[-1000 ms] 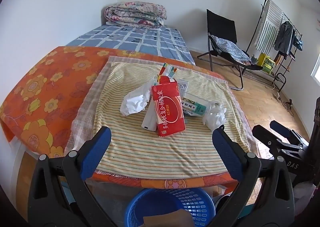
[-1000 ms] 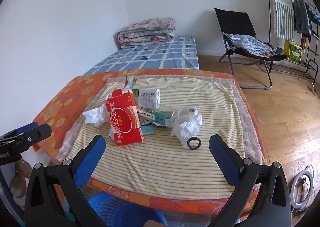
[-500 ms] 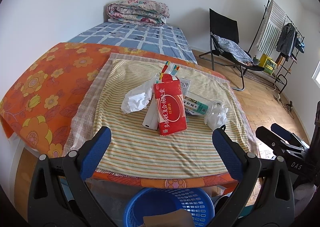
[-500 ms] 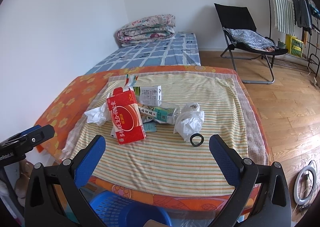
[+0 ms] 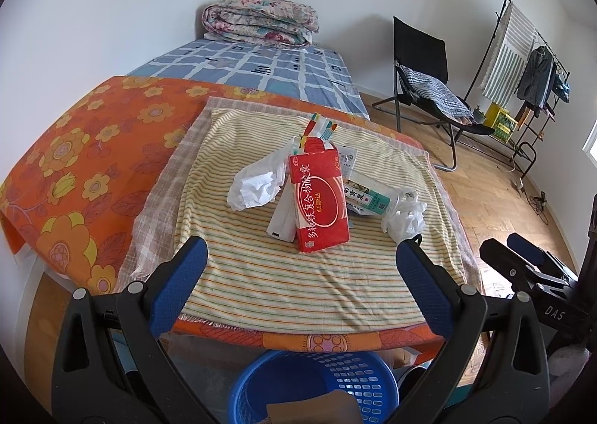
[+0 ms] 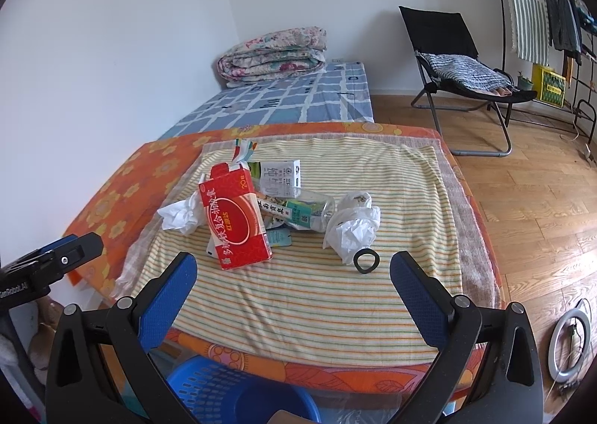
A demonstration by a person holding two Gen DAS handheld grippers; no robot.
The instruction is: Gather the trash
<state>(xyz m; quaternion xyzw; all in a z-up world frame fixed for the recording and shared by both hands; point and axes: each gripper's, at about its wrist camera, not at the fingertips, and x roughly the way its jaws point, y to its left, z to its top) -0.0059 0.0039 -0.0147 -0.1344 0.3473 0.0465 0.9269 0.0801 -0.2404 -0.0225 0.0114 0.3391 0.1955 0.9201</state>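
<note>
Trash lies in a heap on the striped cloth (image 5: pixel 298 274) (image 6: pixel 317 293): a red carton (image 5: pixel 319 200) (image 6: pixel 235 217), a crumpled tissue (image 5: pixel 253 189) (image 6: pixel 179 215), a clear bottle with a green label (image 5: pixel 367 198) (image 6: pixel 298 209), a white carton (image 6: pixel 280 177), a crumpled white bag (image 5: pixel 405 218) (image 6: pixel 352 228) and a black ring (image 6: pixel 365 260). My left gripper (image 5: pixel 302 259) and right gripper (image 6: pixel 293 271) both stand open, short of the heap, holding nothing. A blue basket (image 5: pixel 317 383) (image 6: pixel 238 394) sits on the floor below the near edge.
The cloth lies on an orange floral cover (image 5: pixel 82 162). A bed with a blue checked sheet (image 5: pixel 261 65) and folded quilt (image 5: pixel 261 19) lies behind. A black folding chair (image 6: pixel 459 65), a clothes rack (image 5: pixel 530 62) and a ring light (image 6: pixel 571 345) stand on the wooden floor to the right.
Both grippers have risen slightly and tilted down, so the heap sits a little lower and nearer in both views. Nothing on the cloth has moved.
</note>
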